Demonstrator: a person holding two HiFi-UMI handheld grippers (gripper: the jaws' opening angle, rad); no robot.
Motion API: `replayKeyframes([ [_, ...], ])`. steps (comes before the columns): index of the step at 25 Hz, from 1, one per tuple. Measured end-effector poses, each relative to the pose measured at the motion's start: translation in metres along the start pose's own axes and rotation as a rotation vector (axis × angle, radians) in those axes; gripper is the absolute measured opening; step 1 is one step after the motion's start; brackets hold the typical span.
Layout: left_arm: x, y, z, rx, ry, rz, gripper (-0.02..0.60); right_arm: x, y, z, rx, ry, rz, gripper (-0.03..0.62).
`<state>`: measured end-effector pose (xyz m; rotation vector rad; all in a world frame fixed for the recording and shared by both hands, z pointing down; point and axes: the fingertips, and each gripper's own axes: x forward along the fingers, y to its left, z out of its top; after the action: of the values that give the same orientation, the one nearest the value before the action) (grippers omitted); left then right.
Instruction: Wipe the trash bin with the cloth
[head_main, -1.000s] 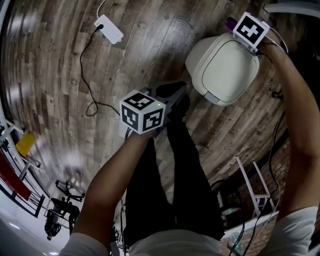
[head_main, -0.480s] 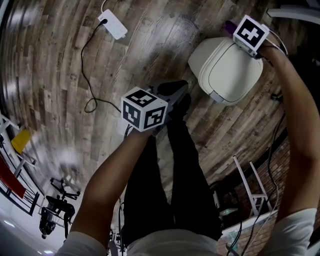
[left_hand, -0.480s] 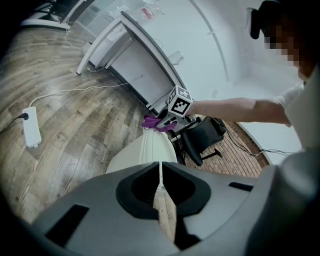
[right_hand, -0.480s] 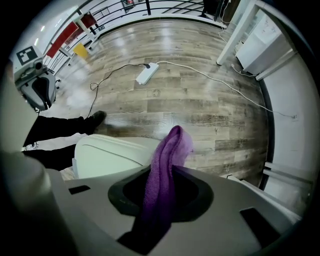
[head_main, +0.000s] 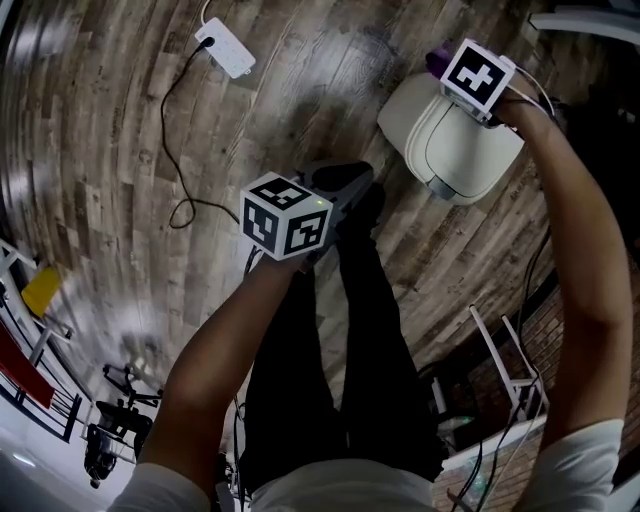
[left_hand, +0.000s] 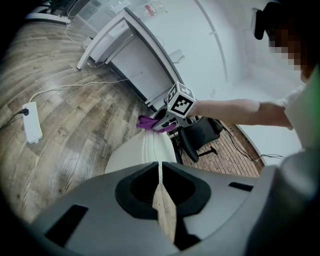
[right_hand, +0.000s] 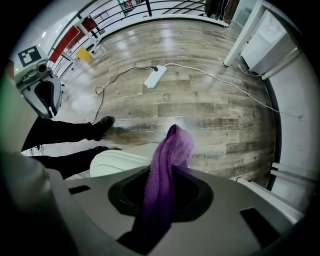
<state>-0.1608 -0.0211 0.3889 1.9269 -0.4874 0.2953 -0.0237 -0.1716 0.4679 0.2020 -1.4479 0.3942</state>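
The purple cloth (right_hand: 169, 165) looks soft and fuzzy. The round cream trash bin (head_main: 458, 152) is smooth plastic with a slight shine. The grey-brown plank floor (head_main: 120, 120) looks like wood, shiny in spots.

trash bin (head_main: 455, 150): just one
cloth (right_hand: 167, 160): one, purple
tools: two, a left tool (left_hand: 159, 164) and a right tool (right_hand: 171, 167)
power strip (head_main: 225, 48): one, white
office chair (left_hand: 200, 132): one

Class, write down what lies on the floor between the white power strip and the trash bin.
Nothing: in the head view, only bare wooden floor separates the power strip from the trash bin.
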Motion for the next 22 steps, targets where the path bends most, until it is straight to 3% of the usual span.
replayKeyframes([
  [11, -0.018, 0.005, -0.021, 0.011, 0.075, -0.044, 0.015, 0.0, 0.075, -0.006, 0.071, 0.076, -0.014, 0.095],
  [14, -0.025, 0.006, -0.023, 0.007, 0.078, -0.047, 0.015, 0.005, 0.095, 0.015, 0.039, -0.004, -0.009, 0.094],
  [22, -0.039, 0.01, -0.024, -0.001, 0.058, -0.044, 0.015, 0.019, 0.141, 0.023, -0.017, 0.007, -0.007, 0.095],
])
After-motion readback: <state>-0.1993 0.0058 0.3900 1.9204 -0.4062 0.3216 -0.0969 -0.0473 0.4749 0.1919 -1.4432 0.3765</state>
